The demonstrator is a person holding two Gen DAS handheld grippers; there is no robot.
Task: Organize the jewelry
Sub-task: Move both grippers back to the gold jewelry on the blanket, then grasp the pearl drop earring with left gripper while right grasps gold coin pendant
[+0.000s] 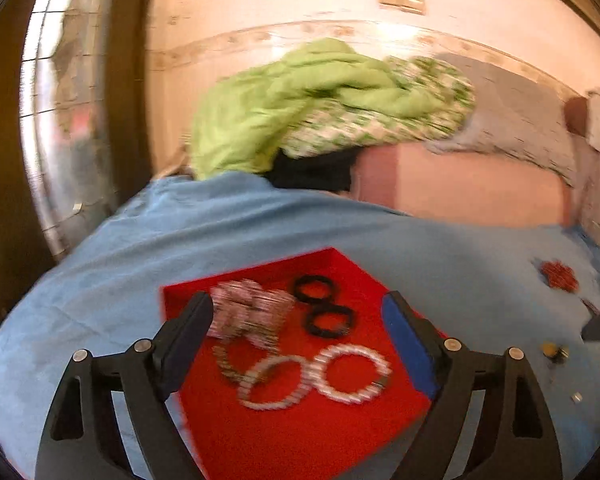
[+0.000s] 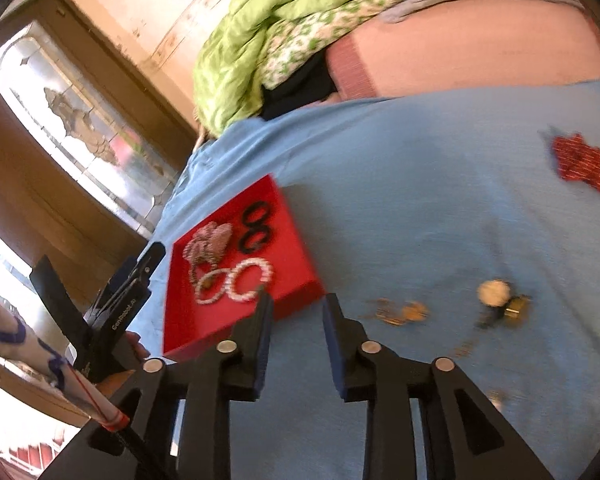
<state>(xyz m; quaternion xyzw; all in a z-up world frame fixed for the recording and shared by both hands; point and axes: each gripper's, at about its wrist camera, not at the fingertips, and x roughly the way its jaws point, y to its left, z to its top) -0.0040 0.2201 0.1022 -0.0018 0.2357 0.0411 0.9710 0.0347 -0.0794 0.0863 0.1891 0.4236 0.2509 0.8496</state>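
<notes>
Nearby, gold trinkets (image 2: 404,312) beside red tray (image 2: 296,236)

Daylight floods both views, warm and bright; the glazed door (image 2: 80,120) glares nearly white in the right wrist view, and the pale wall (image 1: 340,12) washes out pinkish in the left; motion blur smears the bangles in the red tray (image 1: 300,440) and the green quilt (image 1: 300,96); fisheye bending curves every edge, with black vignette at the corners; shadows on the blue sheet (image 2: 420,200) are soft and faint.
</notes>
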